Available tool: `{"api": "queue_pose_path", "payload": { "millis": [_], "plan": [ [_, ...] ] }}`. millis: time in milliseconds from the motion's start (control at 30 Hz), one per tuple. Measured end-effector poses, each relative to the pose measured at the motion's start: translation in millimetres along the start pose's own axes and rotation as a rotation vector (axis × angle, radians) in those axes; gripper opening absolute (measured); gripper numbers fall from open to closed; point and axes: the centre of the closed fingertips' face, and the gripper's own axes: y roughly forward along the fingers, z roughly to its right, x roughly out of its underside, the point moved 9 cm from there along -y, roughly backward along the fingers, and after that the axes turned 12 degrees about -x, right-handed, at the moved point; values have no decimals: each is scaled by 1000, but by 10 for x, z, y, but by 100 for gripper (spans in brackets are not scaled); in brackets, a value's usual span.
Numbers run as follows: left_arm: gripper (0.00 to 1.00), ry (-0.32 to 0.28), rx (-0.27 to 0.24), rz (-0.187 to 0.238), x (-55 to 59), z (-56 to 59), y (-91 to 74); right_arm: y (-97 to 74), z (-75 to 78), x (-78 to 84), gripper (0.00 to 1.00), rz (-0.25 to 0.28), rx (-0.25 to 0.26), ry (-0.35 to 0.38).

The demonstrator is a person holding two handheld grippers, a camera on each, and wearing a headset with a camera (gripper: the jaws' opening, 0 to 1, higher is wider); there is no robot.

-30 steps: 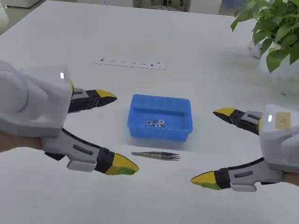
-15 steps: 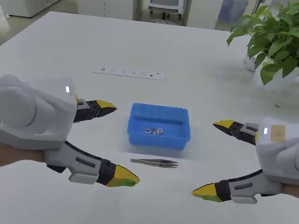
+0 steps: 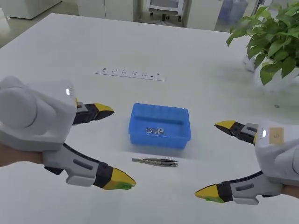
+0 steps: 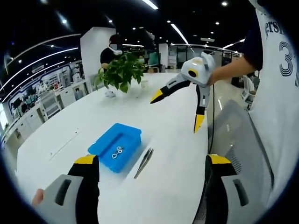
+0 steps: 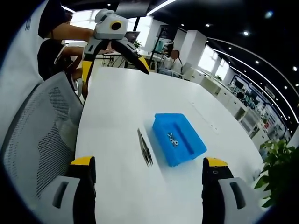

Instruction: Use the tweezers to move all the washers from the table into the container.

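Both claws are hovering over the worktop with nothing in them. The left claw [image 3: 117, 145] is spreading its jaws wide toward the left edge, and the right claw [image 3: 214, 158] is standing just as wide toward the right edge.

The tweezers [image 3: 155, 162] are lying flat on the worktop [image 3: 196, 93] between the two claws, just on the near-edge side of the blue container [image 3: 160, 141] and not touching it. The washers [image 3: 154, 131] are sitting together inside the container. I am finding no loose one on the bare surface around it.

The main risk is coming from how thin and flat the tweezers are. A jaw tip arriving too steeply would probably be skidding them sideways or shoving them against the container wall, not pinching them. A grasp at the wrong end would be leaving the working tips unusable. A wide-open jaw sweeping past could also be nudging the light container and scattering its washers.

The tweezers' long axis is running parallel to the near edge. The splayed tips appear to be pointing toward the right edge, with the joined end toward the left.
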Motion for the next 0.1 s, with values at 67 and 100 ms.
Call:
{"api": "queue_pose_path", "payload": {
  "millis": [67, 100],
  "plan": [
    [99, 7, -5, -4, 10, 6, -2, -3, -5, 9, 95, -7, 2, -4],
    [99, 8, -7, -7, 15, 8, -6, -3, -9, 12, 95, -9, 3, -8]
  ]
}}
